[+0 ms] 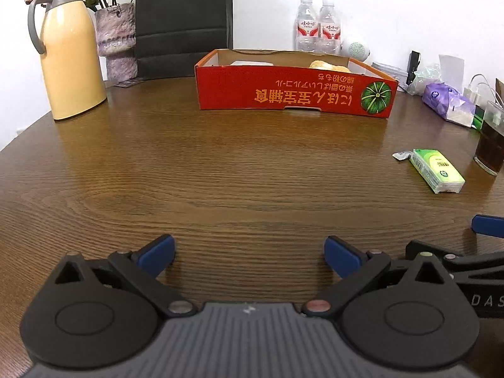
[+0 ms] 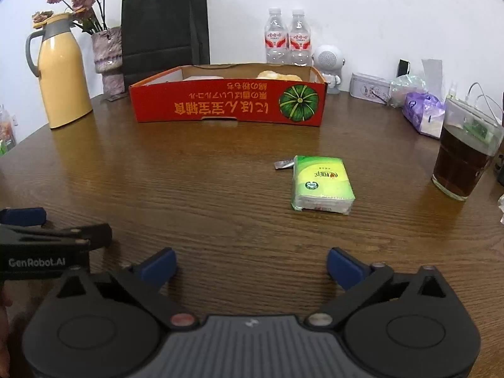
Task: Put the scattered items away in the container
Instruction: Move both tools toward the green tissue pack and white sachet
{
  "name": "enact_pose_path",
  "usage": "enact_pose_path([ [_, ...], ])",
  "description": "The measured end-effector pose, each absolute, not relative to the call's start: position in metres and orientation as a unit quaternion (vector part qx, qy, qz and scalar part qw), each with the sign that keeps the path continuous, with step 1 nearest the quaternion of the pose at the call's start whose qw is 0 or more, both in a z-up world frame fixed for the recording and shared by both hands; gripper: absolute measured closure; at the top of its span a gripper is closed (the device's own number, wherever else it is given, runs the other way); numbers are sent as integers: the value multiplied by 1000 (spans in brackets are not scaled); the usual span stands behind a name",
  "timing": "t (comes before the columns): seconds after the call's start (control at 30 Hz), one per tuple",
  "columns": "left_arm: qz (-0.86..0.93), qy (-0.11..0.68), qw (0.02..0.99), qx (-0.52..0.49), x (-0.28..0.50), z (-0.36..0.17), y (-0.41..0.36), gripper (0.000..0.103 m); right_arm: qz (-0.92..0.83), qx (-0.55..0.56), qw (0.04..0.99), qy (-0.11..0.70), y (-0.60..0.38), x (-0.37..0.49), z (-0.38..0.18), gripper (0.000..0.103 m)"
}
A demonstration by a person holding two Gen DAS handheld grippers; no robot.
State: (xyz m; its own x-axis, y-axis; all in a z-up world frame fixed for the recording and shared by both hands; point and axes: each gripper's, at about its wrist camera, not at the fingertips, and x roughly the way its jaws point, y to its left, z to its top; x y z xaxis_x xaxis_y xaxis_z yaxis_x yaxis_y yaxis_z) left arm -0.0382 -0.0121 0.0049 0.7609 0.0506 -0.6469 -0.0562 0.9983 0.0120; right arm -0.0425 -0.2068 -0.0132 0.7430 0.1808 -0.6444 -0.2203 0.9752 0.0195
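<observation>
Tissue pack (image 2: 322, 183), green, lies flat on table (image 2: 220, 163) w/ a small silver wrapper (image 2: 284, 164) touching its far-left corner; red box (image 2: 228, 100) (container) stands beyond, already holding a few items. Right gripper (image 2: 251, 267) and left gripper (image 1: 249, 255): jaws wide open, nothing held, both low over table near edge. Pack likely light, soft, compressible, film slick; best taken across its narrower width, mid-length, w/ moderate squeeze. Wrapper thin and flat, prob. hard to pinch. Glass of dark drink (image 2: 463, 160) near pack's right: spill risk.
</observation>
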Motion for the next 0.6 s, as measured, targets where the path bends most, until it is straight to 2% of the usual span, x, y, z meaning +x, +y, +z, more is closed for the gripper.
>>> enact_pose_path([
  [0.07, 29, 345, 938, -4, -38, 5, -12, 0, 107, -28, 933, 342, -207, -43, -13, 0],
  [0.13, 28, 344, 939, -5, -38, 5, -13, 0, 102, -23, 937, 334, -209, -44, -11, 10],
  [0.17, 25, 344, 939, -4, -38, 5, -13, 0, 99, -20, 939, 329, -213, -43, -8, 11],
  [0.3, -22, 327, 944, 22, -28, 9, -20, 0, 58, -32, 950, 306, -228, -16, 4, 11],
  [0.37, -62, 318, 946, 29, -15, 17, -29, 0, 45, -42, 945, 320, -233, 7, 0, 13],
  [0.43, -113, 295, 948, 34, 0, 27, -41, 0, 55, -39, 937, 343, -238, 27, -6, 38],
  [0.5, -159, 268, 949, 49, 17, 36, -58, 0, 88, -22, 933, 347, -246, 39, -5, 58],
  [0.6, -195, 258, 943, 79, 48, 39, -91, 0, 83, -28, 933, 349, -260, 50, 3, 59],
])
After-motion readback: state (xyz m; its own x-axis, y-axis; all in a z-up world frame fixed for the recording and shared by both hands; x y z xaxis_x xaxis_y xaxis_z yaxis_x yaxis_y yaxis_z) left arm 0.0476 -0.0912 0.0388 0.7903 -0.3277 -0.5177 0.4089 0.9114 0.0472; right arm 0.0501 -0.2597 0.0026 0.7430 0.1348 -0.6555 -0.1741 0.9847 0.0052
